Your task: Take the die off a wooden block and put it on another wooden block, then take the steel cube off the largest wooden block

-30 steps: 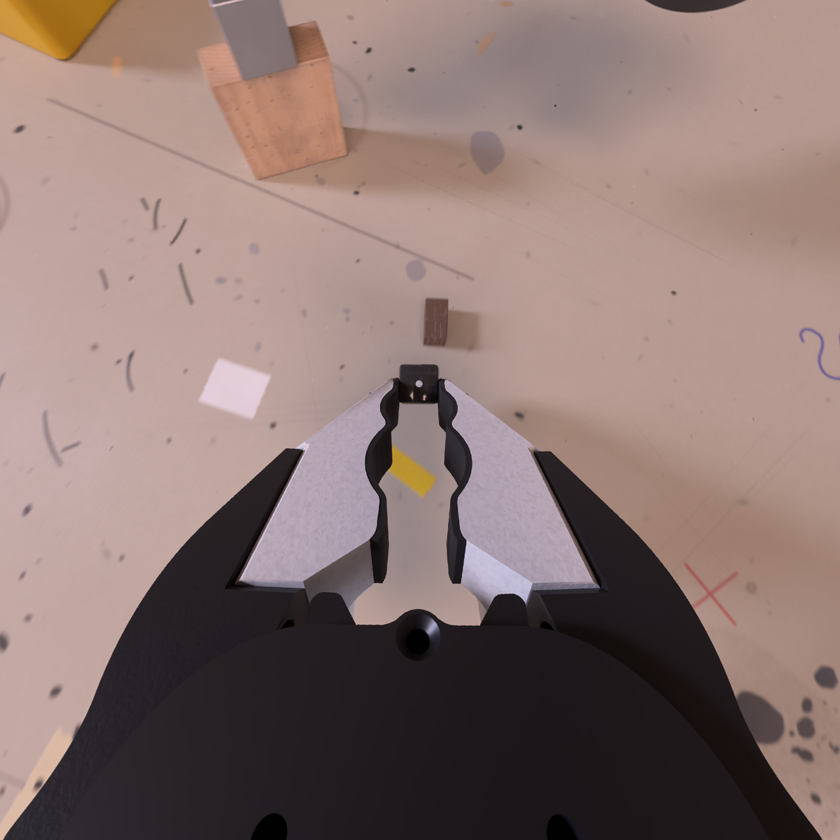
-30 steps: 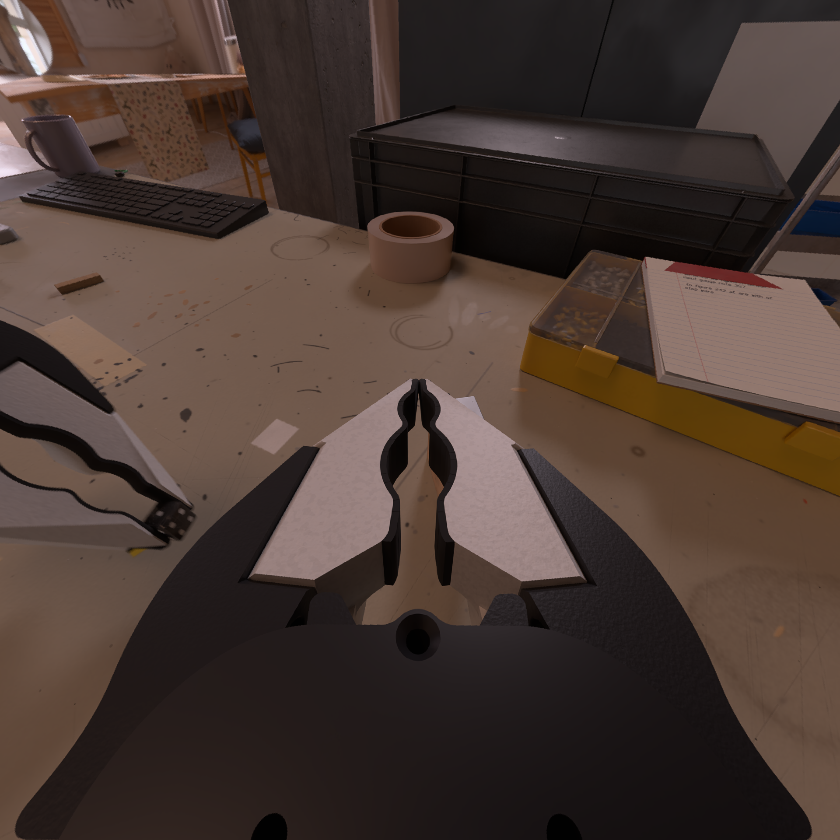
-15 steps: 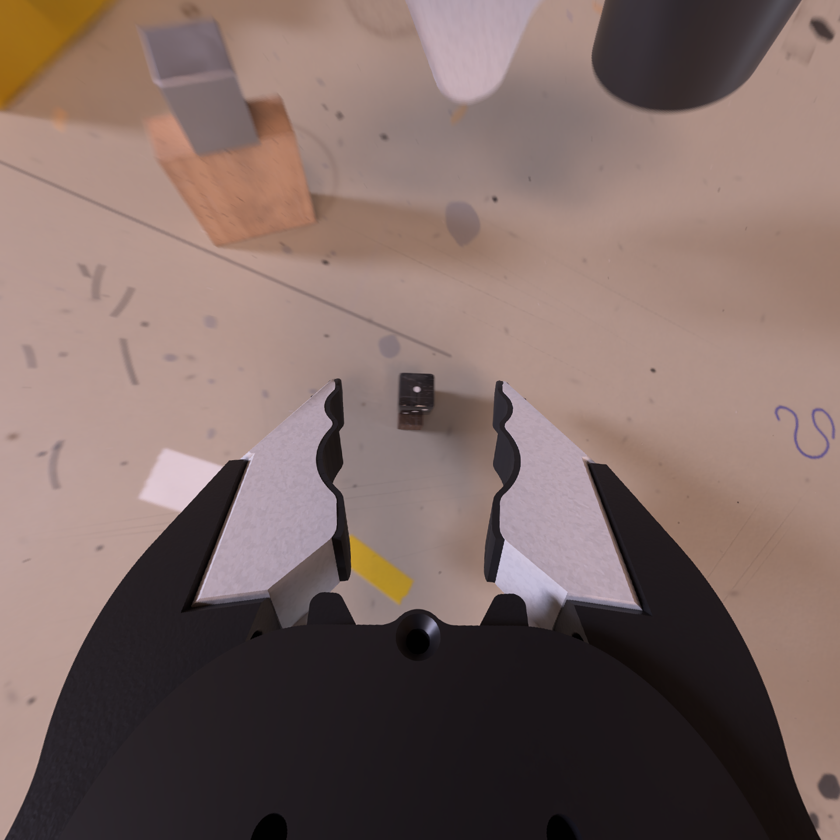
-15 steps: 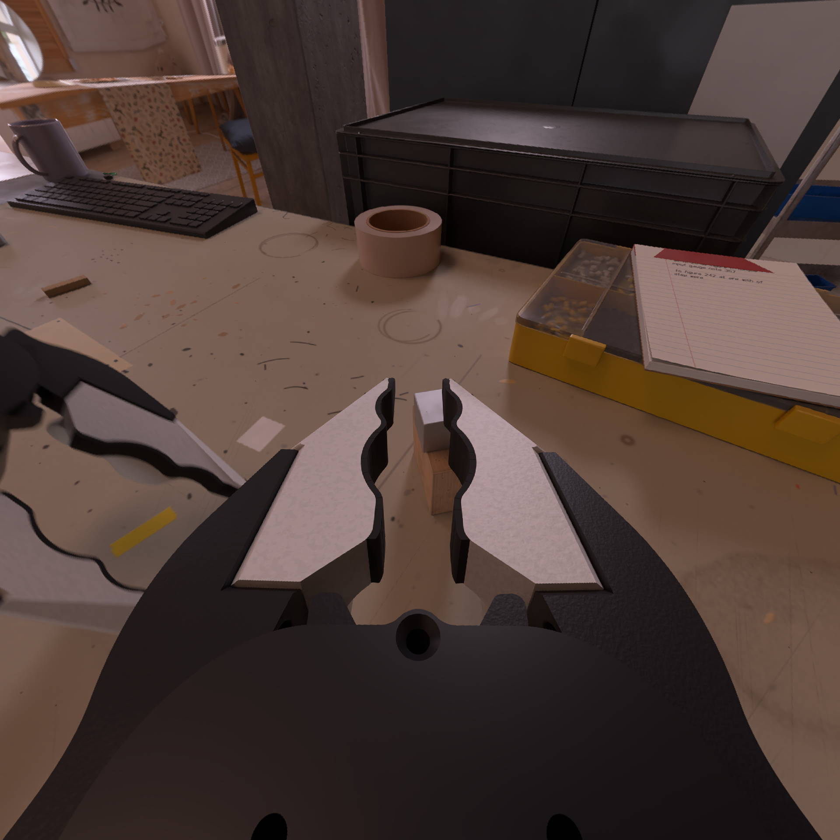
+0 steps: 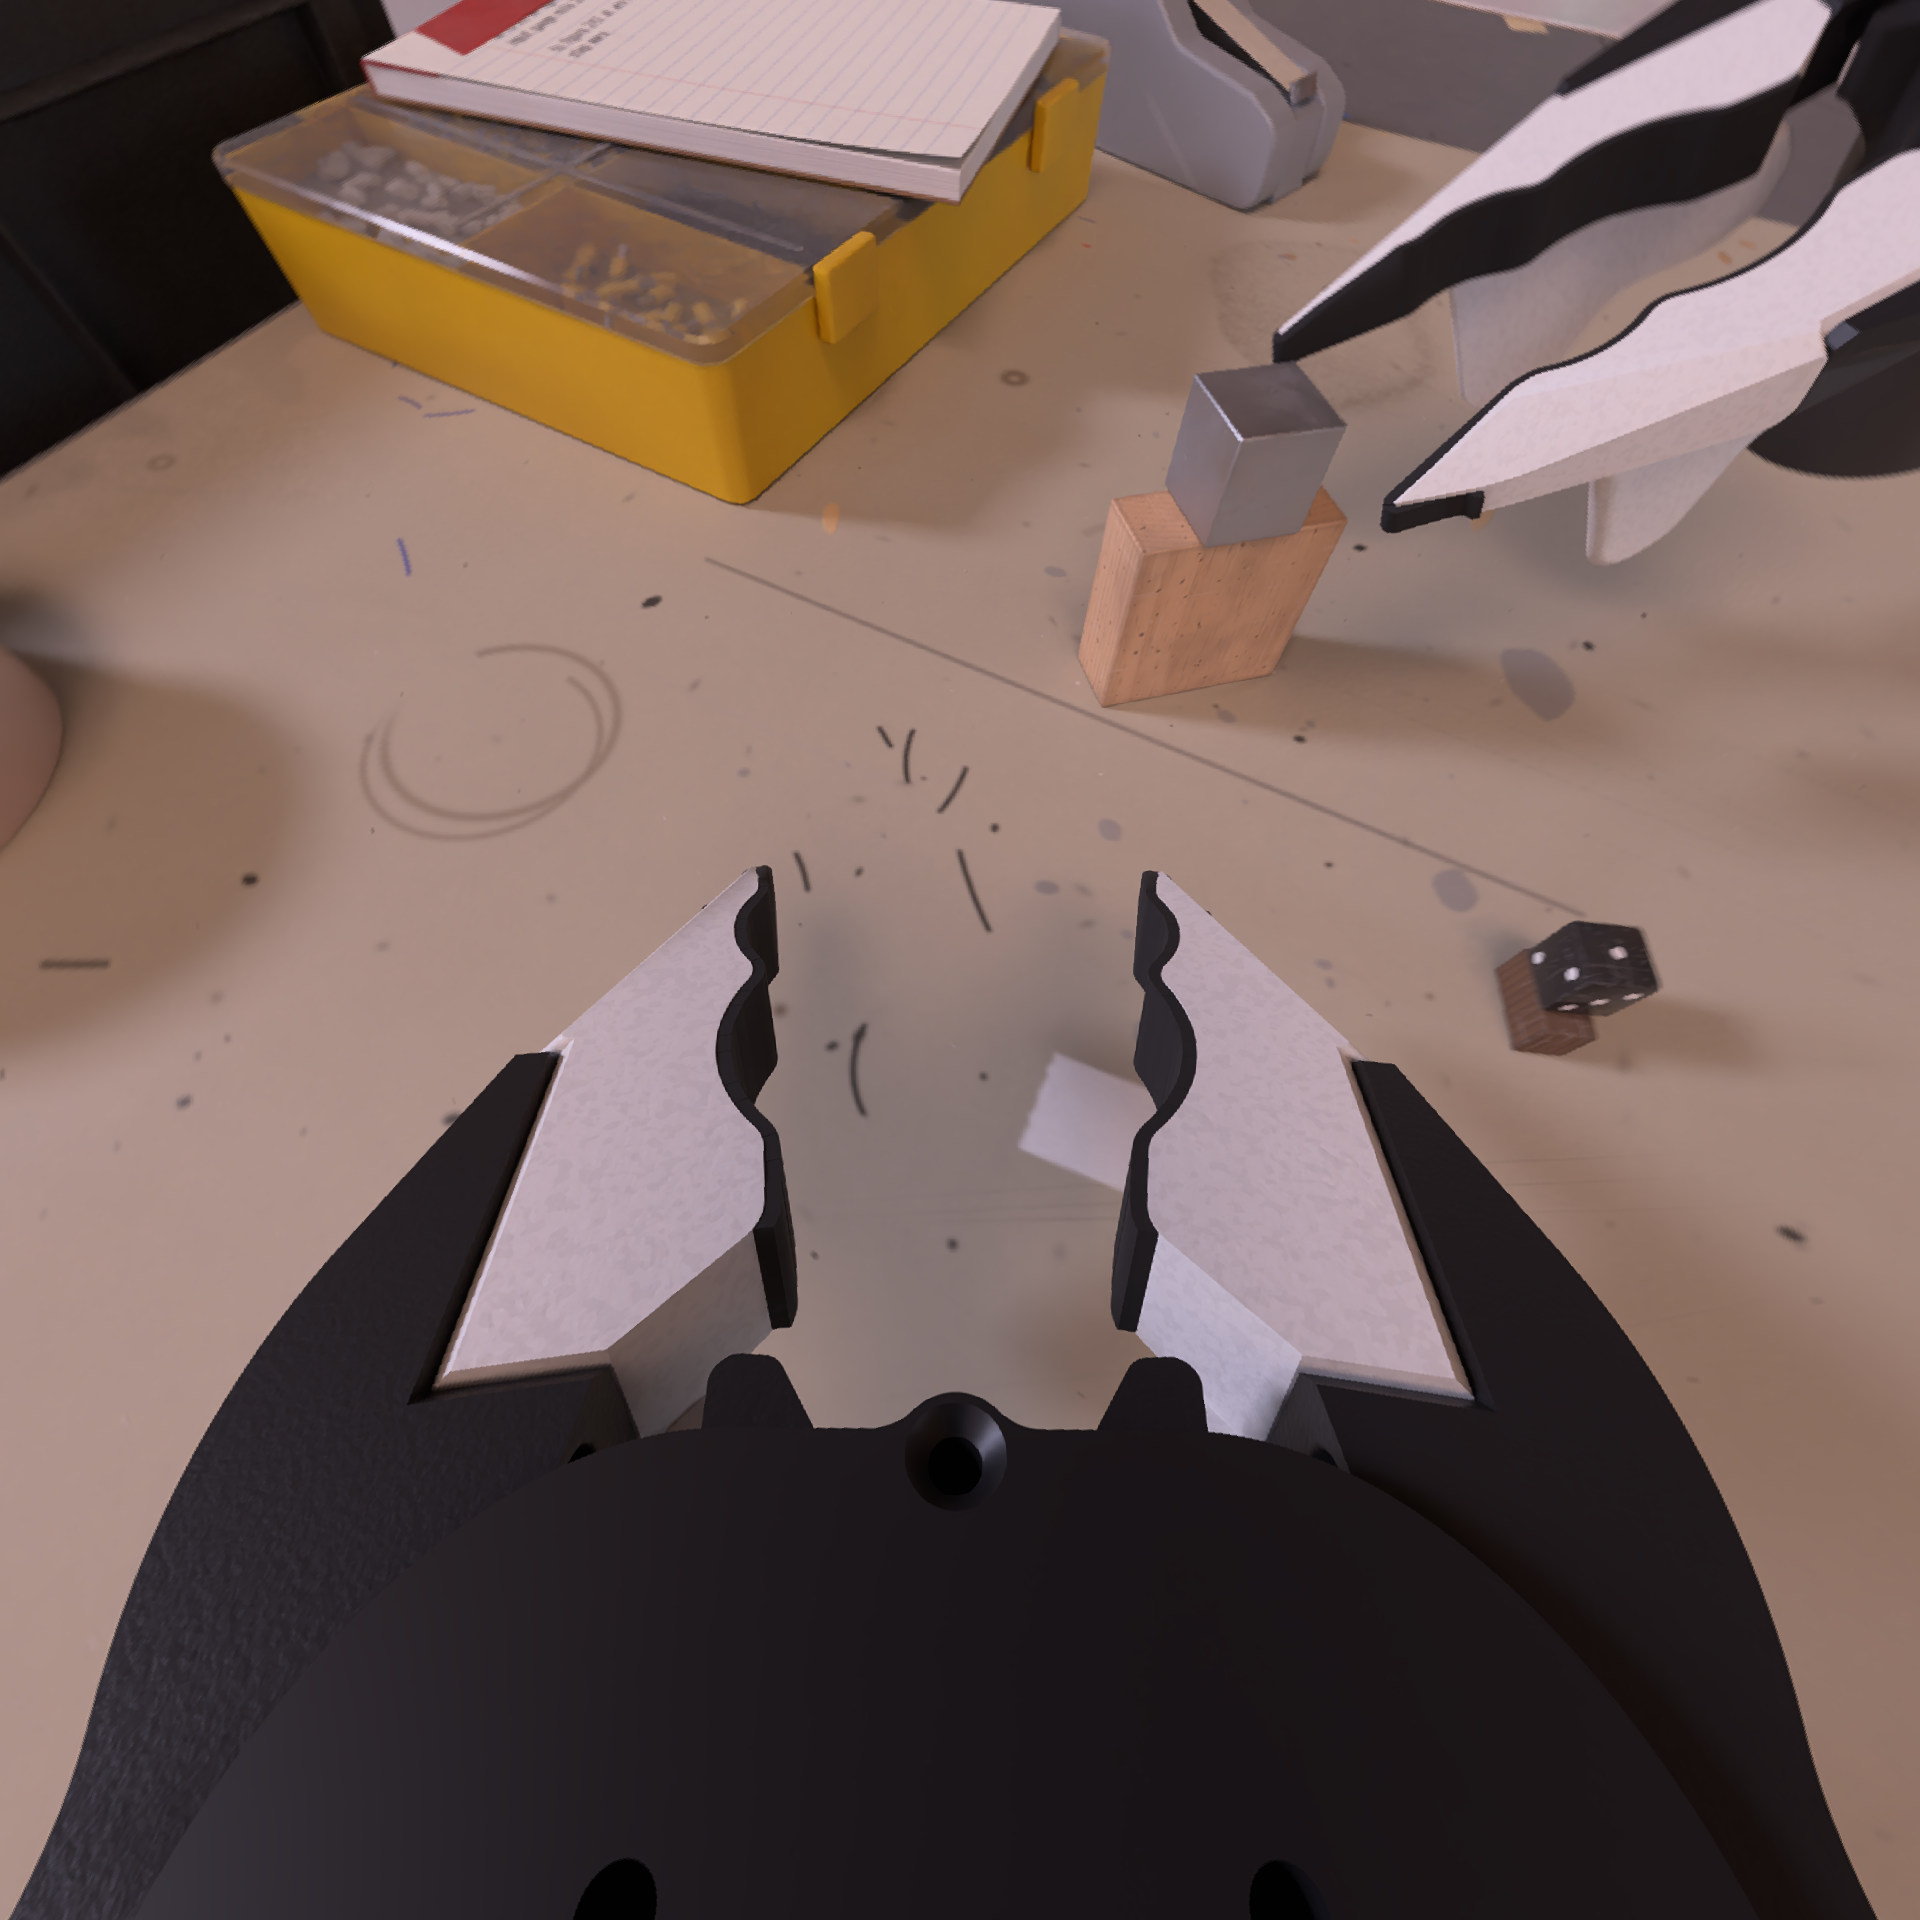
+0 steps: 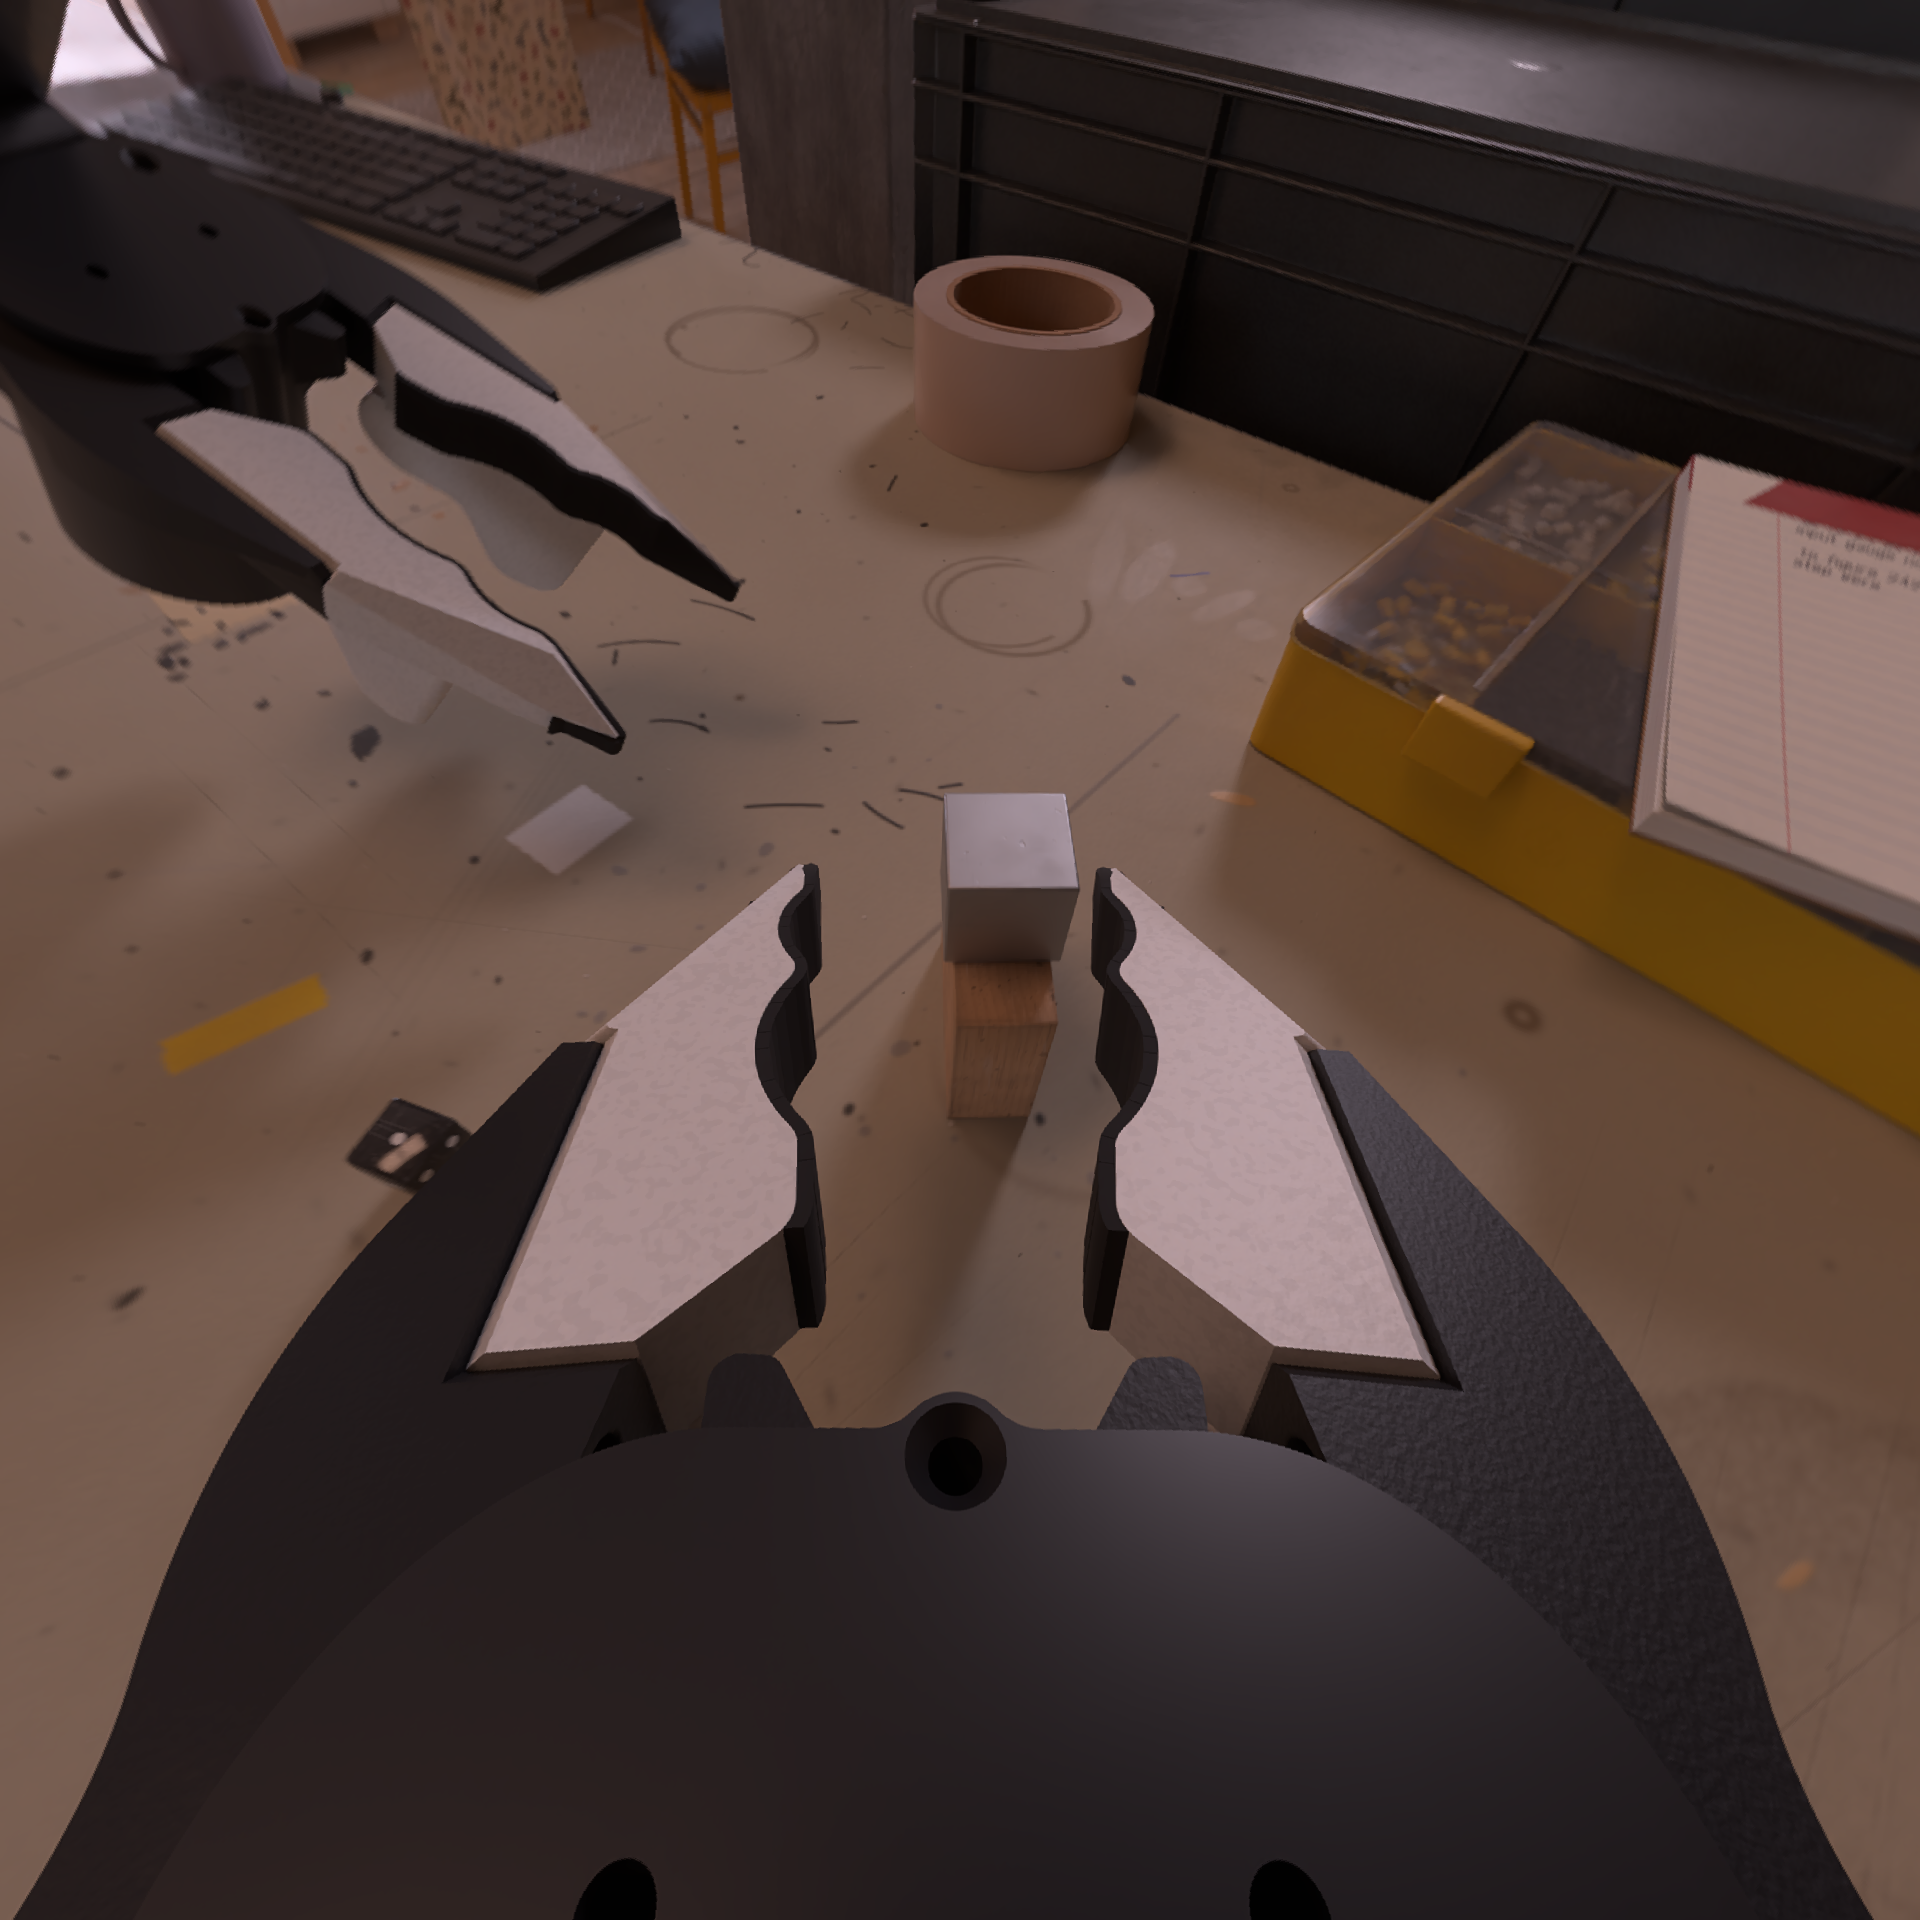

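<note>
The steel cube (image 5: 1252, 457) stands on the large light wooden block (image 5: 1195, 613). The black die (image 5: 1590, 966) sits on a small dark wooden block (image 5: 1543, 1023) at the right. My left gripper (image 5: 956, 883) is open and empty, above the table and well left of the die. My right gripper (image 6: 956, 883) is open, its fingertips either side of the steel cube (image 6: 1008, 873) at its near face, above the light block (image 6: 1003, 1039). The die (image 6: 410, 1143) shows partly hidden beside it. The left gripper (image 6: 673, 663) hangs open at upper left.
A yellow parts box (image 5: 665, 343) with a lined notepad (image 5: 727, 73) on it lies behind the blocks. A grey tape dispenser (image 5: 1216, 125), a tape roll (image 6: 1029, 364), a keyboard (image 6: 416, 197) and a black crate (image 6: 1455, 208) stand farther back.
My left gripper let go of the die onto the small dark block, then drew back and away from it. My right gripper opened and moved up to the steel cube.
</note>
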You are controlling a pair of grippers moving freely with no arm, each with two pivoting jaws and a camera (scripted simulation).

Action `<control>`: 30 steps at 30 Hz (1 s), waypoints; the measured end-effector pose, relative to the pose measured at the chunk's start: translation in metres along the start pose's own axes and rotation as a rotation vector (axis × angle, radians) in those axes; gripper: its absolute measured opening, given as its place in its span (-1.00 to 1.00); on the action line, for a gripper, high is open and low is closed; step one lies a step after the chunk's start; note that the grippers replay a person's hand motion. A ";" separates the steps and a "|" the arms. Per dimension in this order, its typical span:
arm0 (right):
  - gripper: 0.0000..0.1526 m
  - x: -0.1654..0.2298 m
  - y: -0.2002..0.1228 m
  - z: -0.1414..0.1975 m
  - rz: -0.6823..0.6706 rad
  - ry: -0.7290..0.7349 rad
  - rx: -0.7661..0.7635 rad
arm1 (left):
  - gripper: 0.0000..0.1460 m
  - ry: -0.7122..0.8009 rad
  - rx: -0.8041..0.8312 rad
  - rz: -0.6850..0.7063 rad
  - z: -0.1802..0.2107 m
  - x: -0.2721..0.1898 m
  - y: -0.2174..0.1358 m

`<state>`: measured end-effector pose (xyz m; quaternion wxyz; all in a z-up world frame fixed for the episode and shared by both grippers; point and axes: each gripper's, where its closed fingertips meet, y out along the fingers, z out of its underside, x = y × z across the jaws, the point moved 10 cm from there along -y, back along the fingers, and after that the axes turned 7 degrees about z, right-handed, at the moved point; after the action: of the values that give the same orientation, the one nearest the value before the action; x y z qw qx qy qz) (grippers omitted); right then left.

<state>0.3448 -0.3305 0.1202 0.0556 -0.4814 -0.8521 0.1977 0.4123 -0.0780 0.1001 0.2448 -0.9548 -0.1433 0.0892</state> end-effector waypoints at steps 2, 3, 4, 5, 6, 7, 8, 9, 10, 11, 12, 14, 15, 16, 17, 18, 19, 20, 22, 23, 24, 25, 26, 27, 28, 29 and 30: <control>-0.30 0.000 0.006 -0.001 0.005 -0.052 0.009 | -0.08 0.032 0.003 0.028 0.000 0.006 0.007; -0.30 -0.001 0.009 -0.001 0.007 -0.069 0.014 | -0.10 0.039 0.000 0.044 0.000 0.007 0.010; -0.30 -0.002 0.011 -0.001 0.008 -0.078 0.018 | -0.13 0.045 0.000 0.054 -0.001 0.008 0.012; -0.30 -0.004 0.012 0.000 0.009 -0.081 0.024 | -0.16 0.054 0.007 0.053 -0.002 0.007 0.015; -0.30 -0.005 0.013 0.000 0.011 -0.080 0.031 | -0.20 0.066 0.014 0.049 -0.003 0.006 0.017; -0.30 -0.007 0.014 0.001 0.013 -0.077 0.035 | -0.24 0.077 0.020 0.047 -0.003 0.005 0.019; -0.30 -0.008 0.015 0.002 0.013 -0.074 0.036 | -0.27 0.087 0.024 0.046 -0.004 0.004 0.020; -0.30 -0.009 0.015 0.003 0.012 -0.073 0.036 | -0.30 0.095 0.028 0.044 -0.004 0.003 0.021; -0.30 -0.010 0.017 0.004 0.011 -0.076 0.040 | -0.31 0.100 0.032 0.043 -0.004 0.003 0.022; -0.30 -0.010 0.018 0.005 0.010 -0.083 0.048 | -0.33 0.101 0.036 0.044 -0.005 0.003 0.023; -0.30 -0.011 0.020 0.005 0.009 -0.093 0.056 | -0.36 0.101 0.037 0.043 -0.005 0.002 0.023; -0.32 -0.010 0.025 0.006 0.002 -0.114 0.068 | -0.46 0.099 0.024 0.042 -0.005 0.002 0.023; -0.38 -0.009 0.027 0.006 0.001 -0.123 0.068 | -0.51 0.095 0.018 0.044 -0.006 0.002 0.023; -0.45 -0.008 0.028 0.006 0.004 -0.130 0.066 | -0.57 0.089 0.017 0.050 -0.006 0.001 0.023; -0.53 -0.007 0.028 0.006 0.009 -0.133 0.065 | -0.63 0.087 0.019 0.054 -0.006 0.000 0.022; -0.59 -0.006 0.027 0.006 0.012 -0.134 0.065 | -0.70 0.091 0.021 0.051 -0.006 -0.001 0.022; -0.60 -0.005 0.026 0.006 0.011 -0.133 0.065 | -0.74 0.097 0.024 0.045 -0.005 -0.003 0.022; -0.60 -0.004 0.025 0.007 0.007 -0.130 0.064 | -0.75 0.099 0.028 0.046 -0.005 -0.005 0.021; -0.60 -0.002 0.021 0.009 0.001 -0.122 0.062 | -0.75 0.087 0.034 0.060 -0.004 -0.009 0.019; -0.60 -0.001 0.019 0.009 0.000 -0.121 0.061 | -0.75 0.083 0.033 0.065 -0.004 -0.011 0.019; -0.60 0.000 0.018 0.010 -0.001 -0.121 0.061 | -0.75 0.083 0.032 0.066 -0.003 -0.014 0.018; -0.60 0.001 0.016 0.010 -0.001 -0.123 0.063 | -0.75 0.084 0.030 0.067 -0.002 -0.016 0.018; -0.60 0.002 0.015 0.010 -0.003 -0.125 0.066 | -0.75 0.082 0.030 0.069 -0.001 -0.019 0.017; -0.60 0.003 0.014 0.011 -0.005 -0.129 0.069 | -0.75 0.081 0.032 0.072 -0.001 -0.021 0.016; -0.60 0.003 0.013 0.011 -0.008 -0.132 0.070 | -0.75 0.083 0.036 0.072 0.000 -0.023 0.015; -0.60 0.004 0.012 0.011 -0.010 -0.136 0.071 | -0.75 0.086 0.038 0.071 0.000 -0.025 0.015; -0.60 0.005 0.012 0.011 -0.012 -0.138 0.071 | -0.75 0.087 0.039 0.069 0.001 -0.026 0.014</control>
<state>0.3485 -0.3239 0.1053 0.0149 -0.4592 -0.8492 0.2603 0.3910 -0.0976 0.0953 0.2660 -0.9572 -0.0977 0.0588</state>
